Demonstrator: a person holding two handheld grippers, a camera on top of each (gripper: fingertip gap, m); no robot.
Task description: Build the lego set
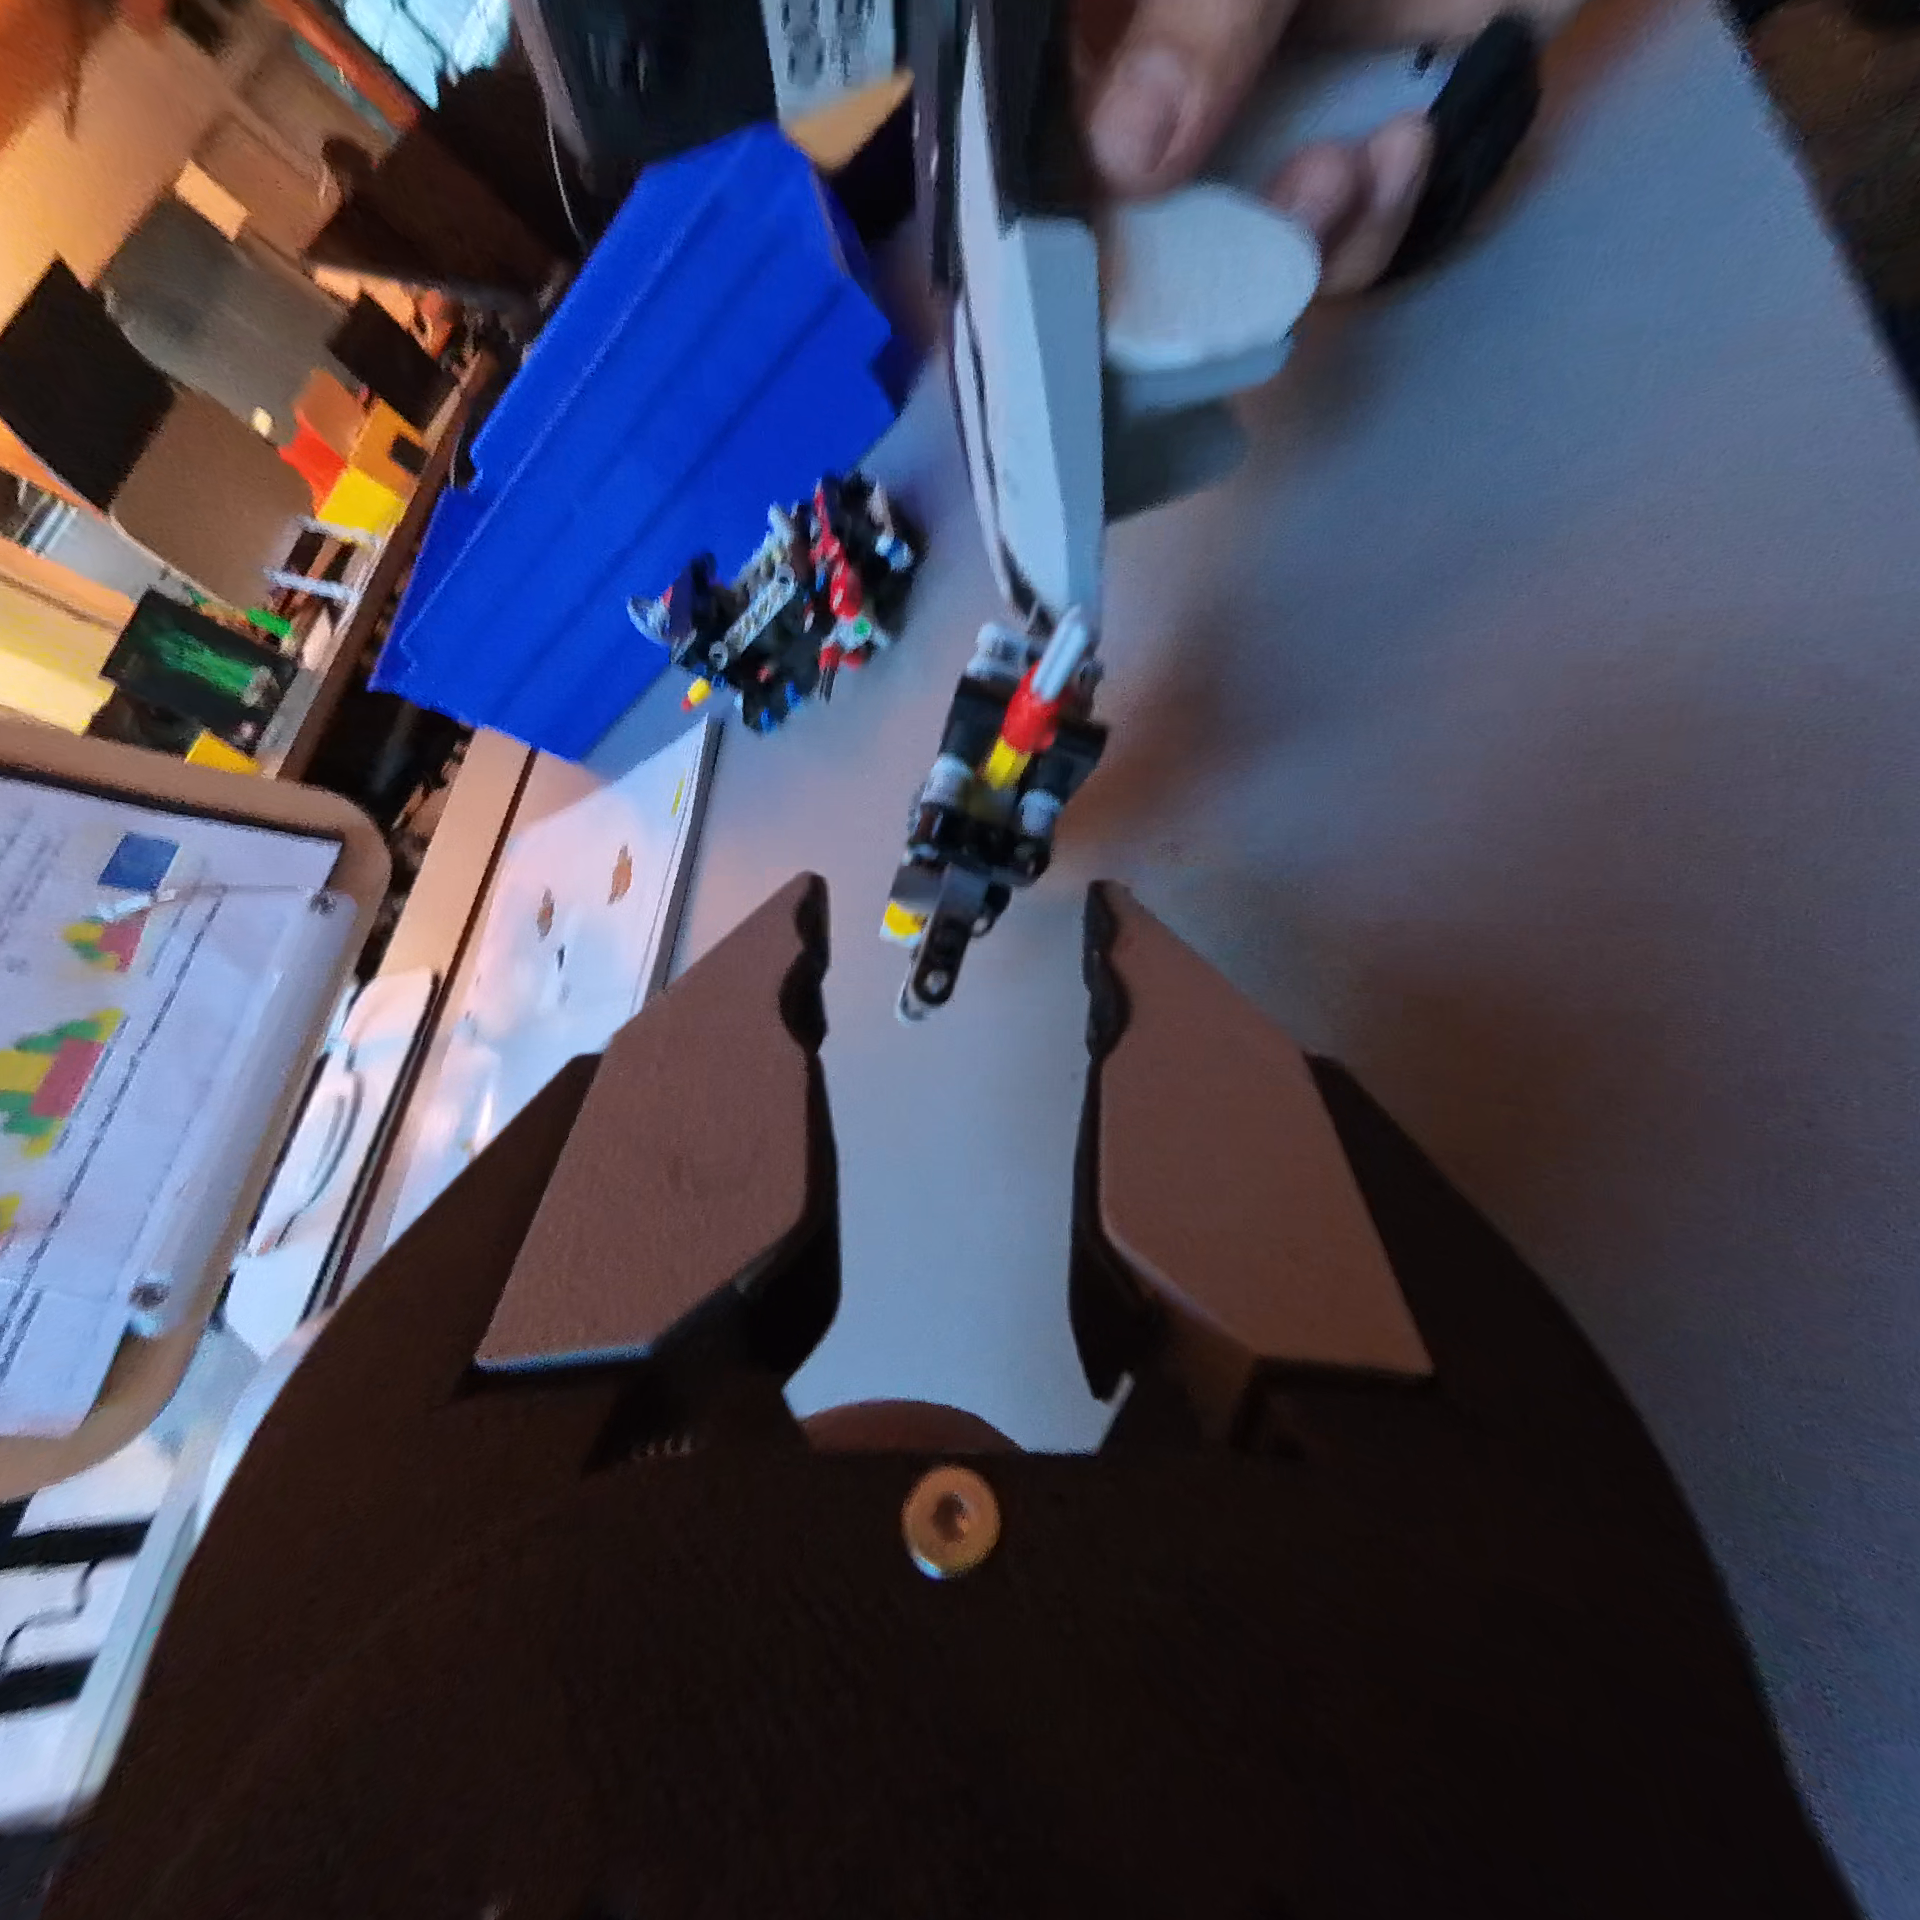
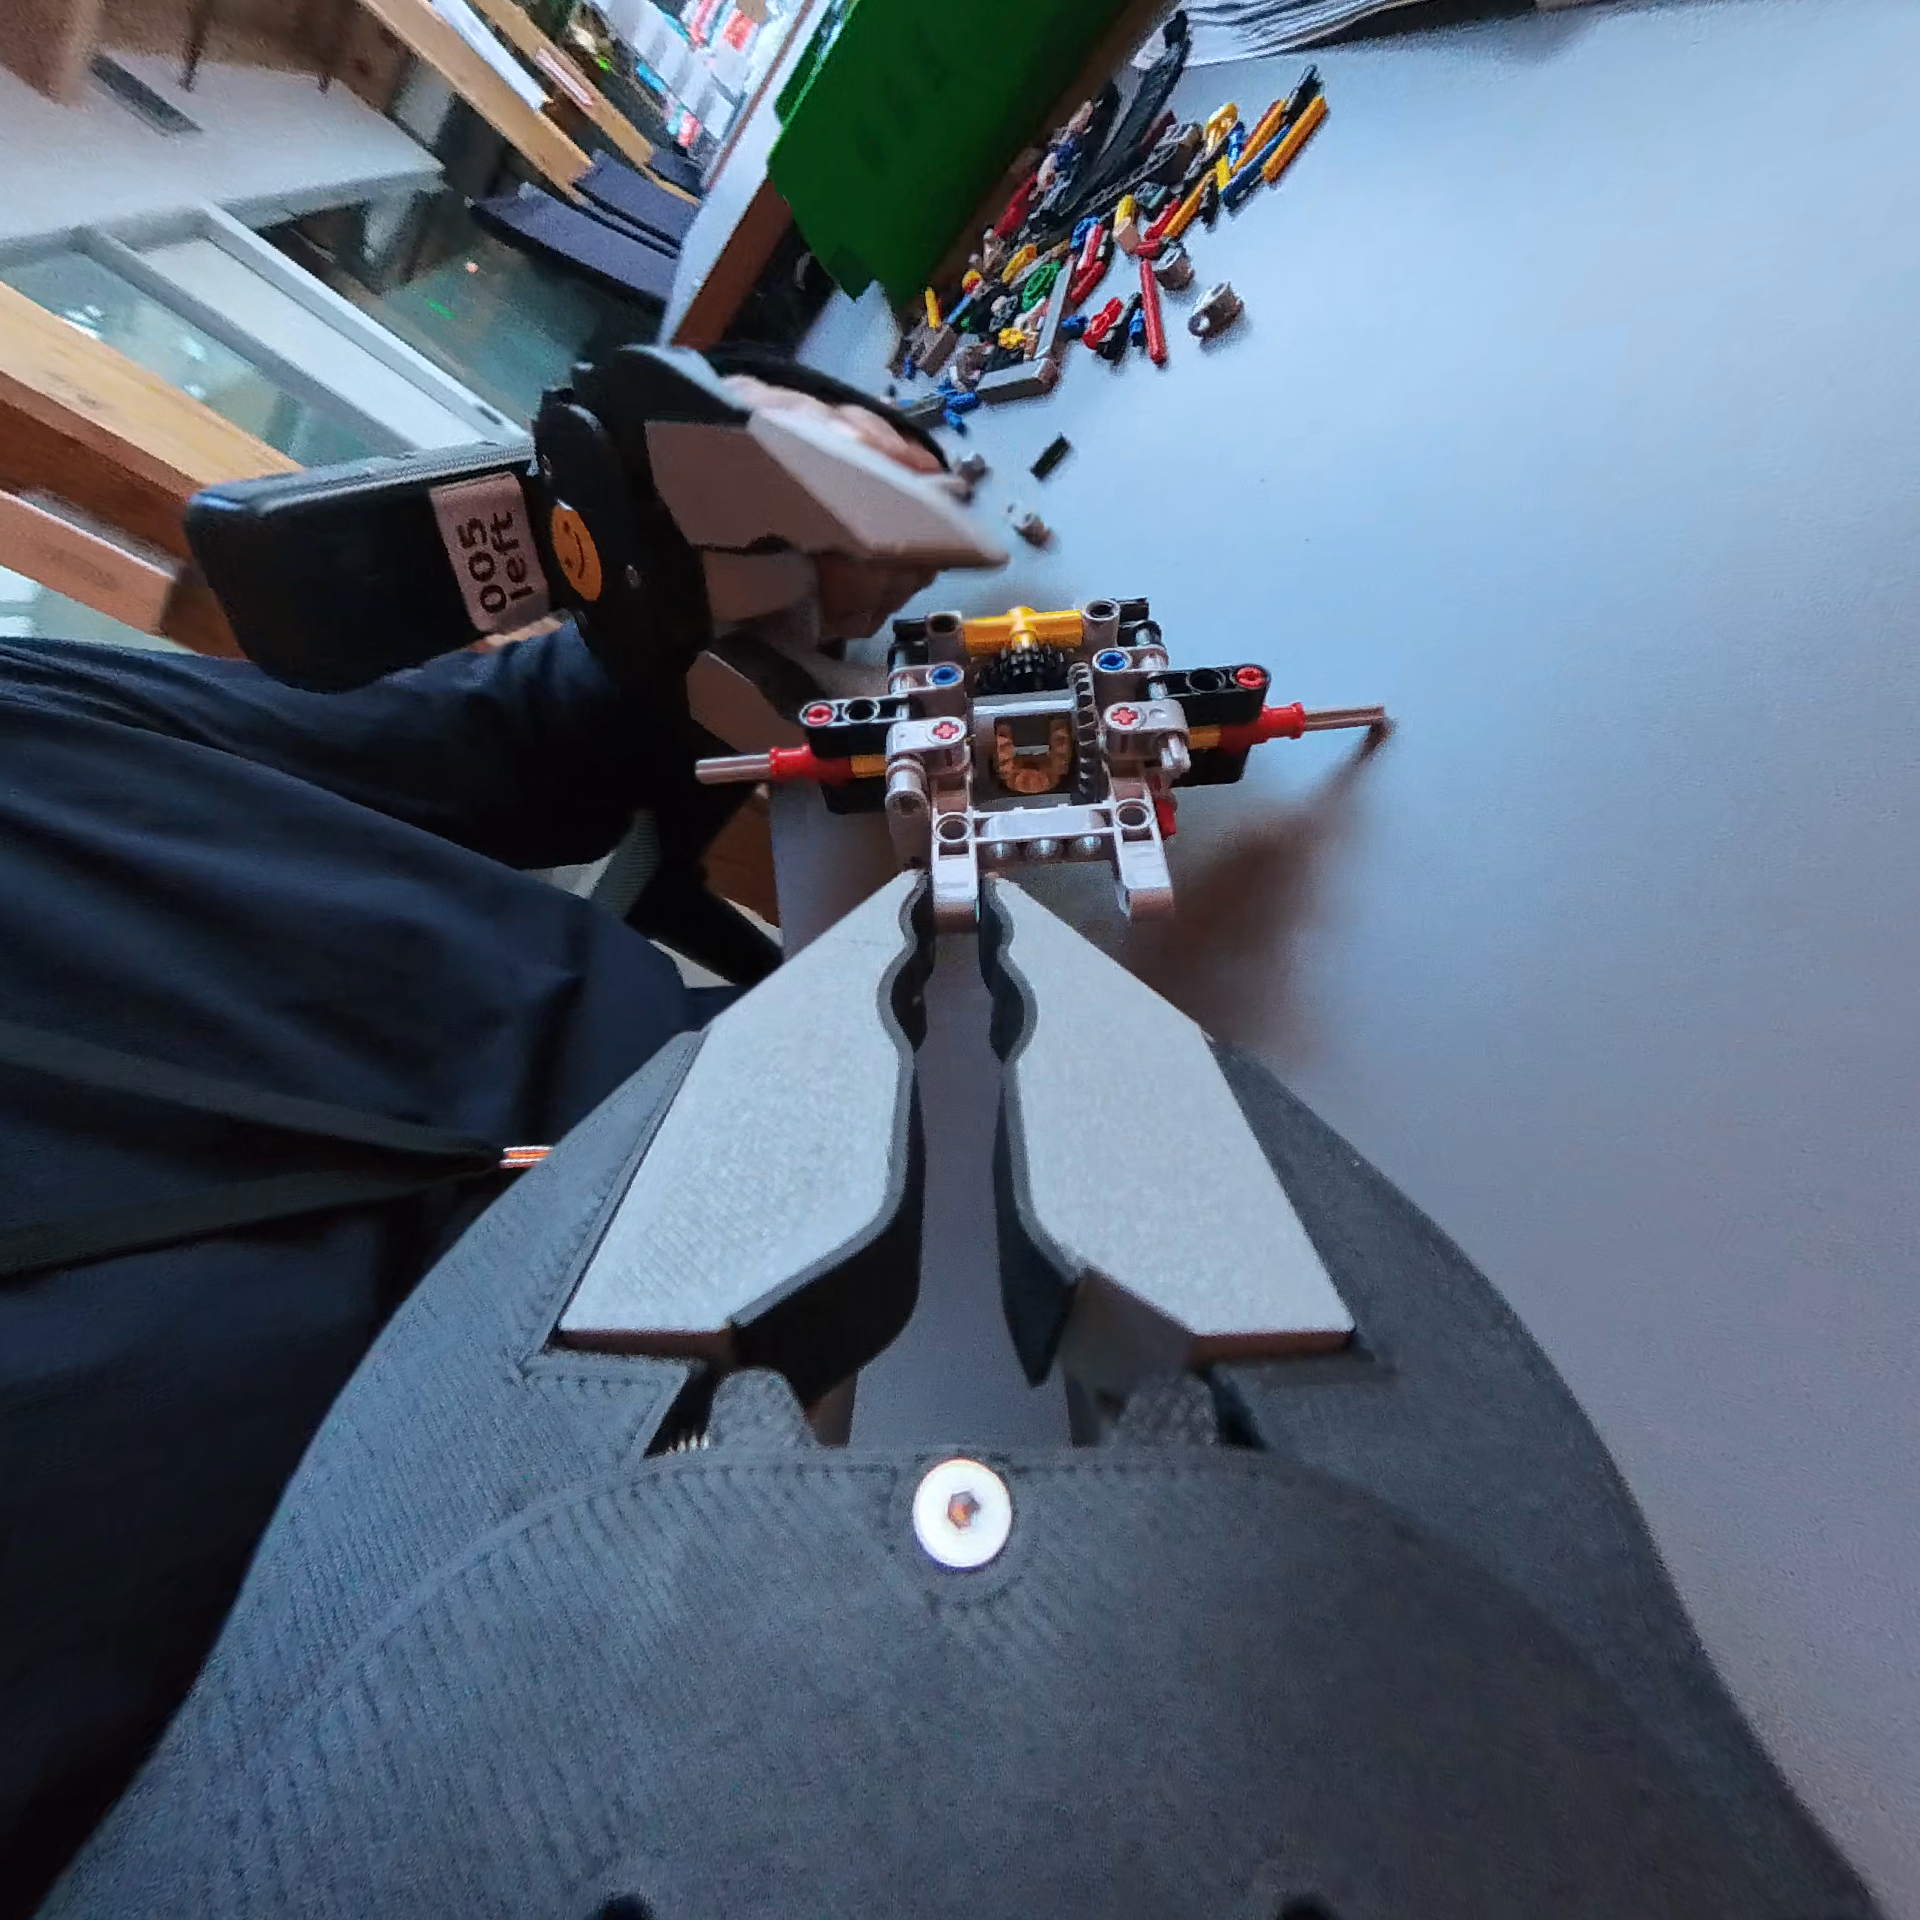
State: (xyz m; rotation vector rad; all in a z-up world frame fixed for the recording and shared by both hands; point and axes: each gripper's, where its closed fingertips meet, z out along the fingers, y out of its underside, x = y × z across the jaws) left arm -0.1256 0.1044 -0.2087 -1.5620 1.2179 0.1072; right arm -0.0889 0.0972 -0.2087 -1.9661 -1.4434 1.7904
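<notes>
A toy-brick assembly [image 2: 1029, 727] of black, grey, red and yellow parts, with axles sticking out of both sides, sits just above the grey table [image 2: 1558, 623]. My right gripper [image 2: 956, 894] is shut on one grey leg of the assembly's lower frame, with both pads pressed against it. In the left wrist view the same assembly [image 1: 987, 790] hangs from the right gripper's white finger [image 1: 1039, 416]. My left gripper [image 1: 958, 904] is open and holds nothing. The assembly's black beam end lies just ahead of its tips, untouched. The left gripper's fingers [image 2: 831, 499] also show in the right wrist view, beside the assembly.
A blue bin [image 1: 665, 447] and a second small brick build [image 1: 800, 613] lie beyond the assembly. A booklet [image 1: 582, 935] and a board with a printed sheet [image 1: 156, 1039] lie at the left. A green bin [image 2: 914, 114] and a heap of loose parts [image 2: 1101, 239] are at the far table end. Some 5 cm of space lies between my two pairs of fingers.
</notes>
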